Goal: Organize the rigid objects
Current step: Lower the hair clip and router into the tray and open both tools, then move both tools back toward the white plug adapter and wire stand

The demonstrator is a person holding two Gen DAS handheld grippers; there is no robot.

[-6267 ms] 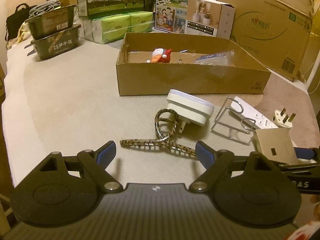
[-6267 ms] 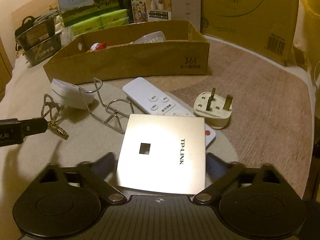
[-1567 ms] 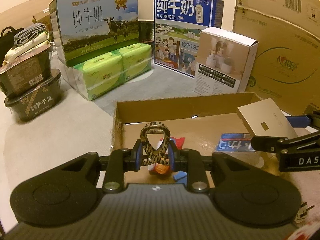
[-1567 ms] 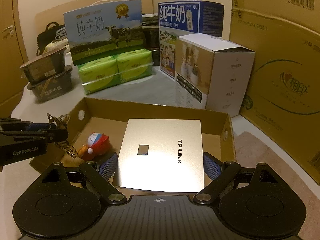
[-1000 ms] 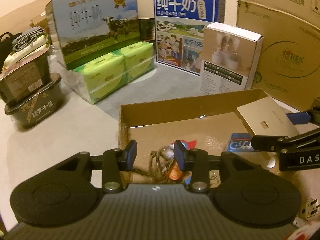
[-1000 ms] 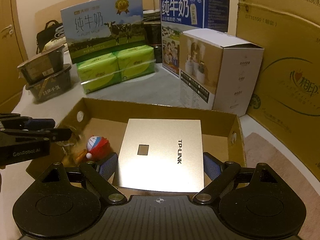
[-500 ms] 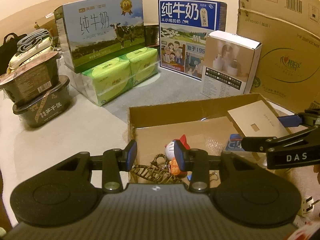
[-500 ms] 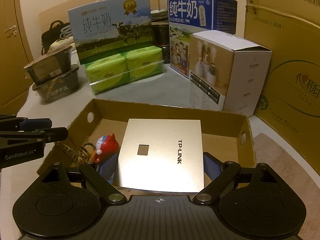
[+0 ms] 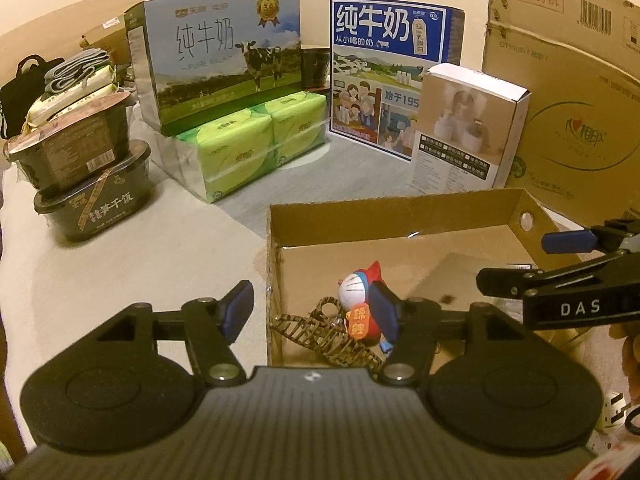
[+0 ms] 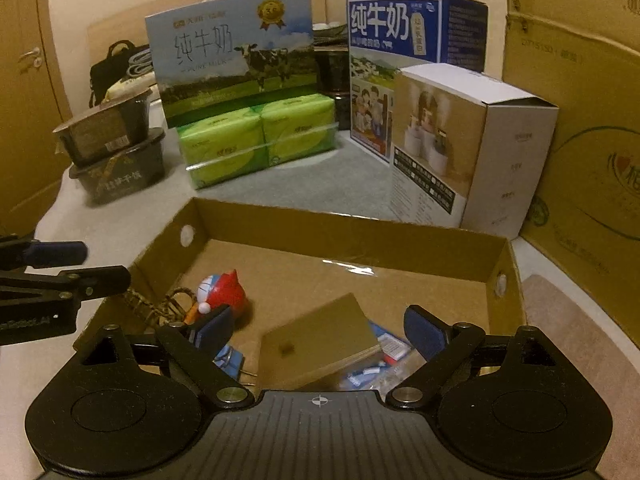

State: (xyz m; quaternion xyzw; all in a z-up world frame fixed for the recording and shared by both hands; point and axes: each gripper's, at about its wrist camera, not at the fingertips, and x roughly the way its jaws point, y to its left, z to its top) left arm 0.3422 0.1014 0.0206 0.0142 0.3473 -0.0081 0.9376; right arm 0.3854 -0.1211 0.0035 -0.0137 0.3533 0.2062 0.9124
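The open cardboard box point(image 9: 380, 216) holds a leopard-pattern strap point(image 9: 328, 334) beside a blue-and-red cat toy point(image 9: 356, 294) at its left end. My left gripper point(image 9: 310, 304) hangs over that corner with its jaws opening and nothing between them. In the right wrist view the gold TP-Link panel point(image 10: 320, 340) lies tilted on the box point(image 10: 352, 232) floor, propped on small packets. My right gripper point(image 10: 318, 324) stands open above the panel without touching it. The toy point(image 10: 222, 290) and strap point(image 10: 160, 306) show at the left, under the left gripper point(image 10: 84, 266).
Behind the box stand two milk cartons point(image 9: 216, 72), green tissue packs point(image 9: 248, 148), a white product box point(image 9: 464, 132) and a large cardboard carton point(image 9: 572, 100). Stacked black food bowls point(image 9: 88, 176) sit at the left. A white plug point(image 9: 614, 412) lies outside the box at the right.
The right gripper let go of the gold panel, which dropped onto the box floor. The left jaws spread wider; the strap stays in the box.
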